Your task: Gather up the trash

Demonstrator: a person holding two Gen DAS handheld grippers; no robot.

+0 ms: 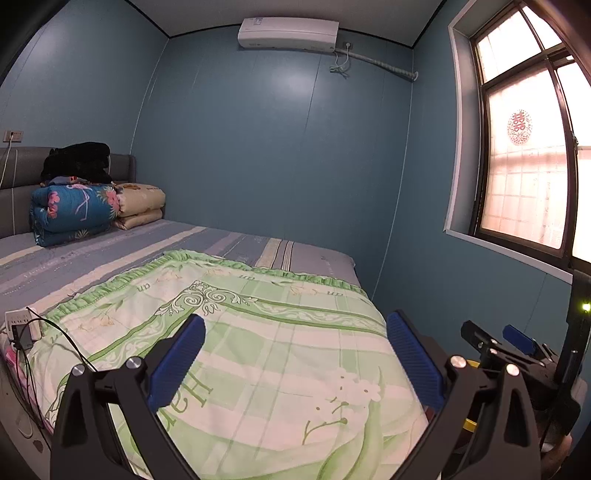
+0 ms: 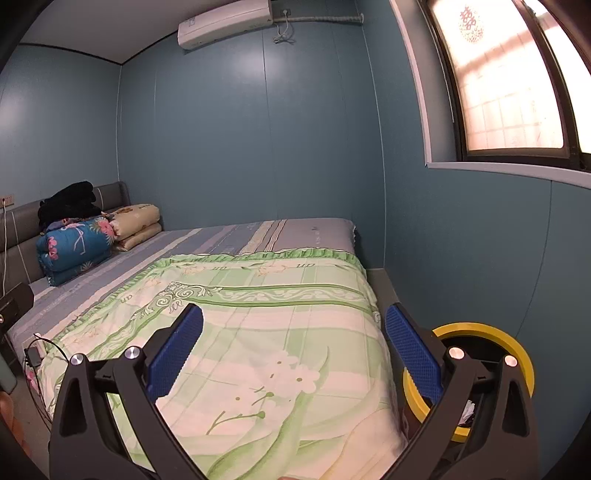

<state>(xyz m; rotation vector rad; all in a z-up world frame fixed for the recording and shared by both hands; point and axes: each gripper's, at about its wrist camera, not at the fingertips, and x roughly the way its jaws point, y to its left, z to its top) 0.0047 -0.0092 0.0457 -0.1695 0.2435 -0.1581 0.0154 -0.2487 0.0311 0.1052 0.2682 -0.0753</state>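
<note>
A bed (image 1: 295, 254) is set into the far corner of the room, its headboard (image 1: 18, 184) at the left. Folded quilts (image 1: 74, 212) are stacked against the headboard, with a heap of clothing (image 1: 77, 162) on top. A bedspread (image 1: 258, 350) is laid over the near part of the bed. A power strip (image 1: 22, 325) lies at its left edge. An air conditioner (image 1: 288, 33) is mounted high on the far wall. A window (image 2: 498, 81) is set in the right wall. A bin (image 2: 517, 354) stands on the floor, right of the bed.
</note>
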